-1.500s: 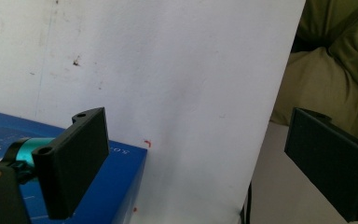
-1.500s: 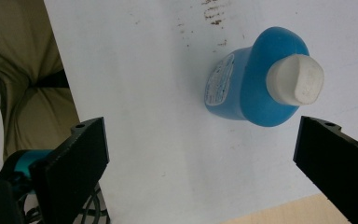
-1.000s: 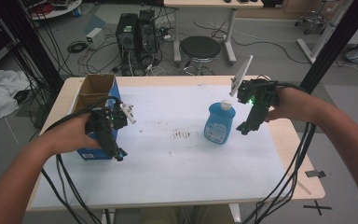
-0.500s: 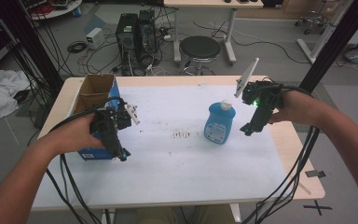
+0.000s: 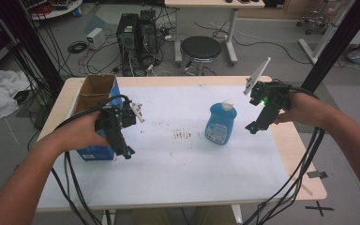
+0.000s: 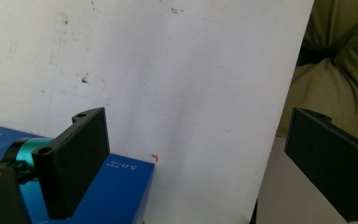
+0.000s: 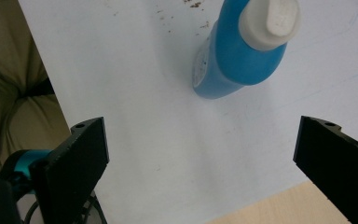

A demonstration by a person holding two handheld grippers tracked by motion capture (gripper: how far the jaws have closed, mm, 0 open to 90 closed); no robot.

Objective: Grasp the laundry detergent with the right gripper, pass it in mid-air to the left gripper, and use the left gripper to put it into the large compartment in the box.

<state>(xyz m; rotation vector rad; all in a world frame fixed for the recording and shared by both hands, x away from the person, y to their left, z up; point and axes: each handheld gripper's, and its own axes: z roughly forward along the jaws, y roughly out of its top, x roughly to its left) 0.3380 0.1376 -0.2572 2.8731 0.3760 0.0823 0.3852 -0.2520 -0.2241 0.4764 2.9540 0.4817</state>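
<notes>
Here we count one table [image 5: 304, 185], one white sheet [image 5: 178, 164] spread over most of its top, one blue box [image 5: 93, 152], one blue bottle [image 5: 220, 124], and two grippers — each held in one of the person's hands.

At the far left of the table stands the blue box, its brown cardboard top open toward the ceiling. Just beside it, on its near right edge, we see the left gripper [image 5: 127, 153] in the high view, held by the left hand [image 5: 77, 133], the forearm coming in from the bottom left. The gripper tilts down toward the sheet, its tip by the box's lower right corner. In the left gripper view its jaws stand wide apart with nothing between them; the box's corner [image 6: 121, 186] lies under the left-hand jaw, the white sheet [image 6: 177, 93] beyond.

Near the middle of the sheet we notice a small patch of dark specks [image 5: 182, 136]. To its right the blue bottle stands upright with a white cap, well apart from the box.

Right of the bottle hangs the right gripper [image 5: 252, 127], near but not touching it, pointed down and slightly toward the bottle; the right hand [image 5: 304, 110] grips it, wrist raised. In the right gripper view — bottle [image 7: 242, 56] ahead — its jaws gape wide, holding nothing.
</notes>
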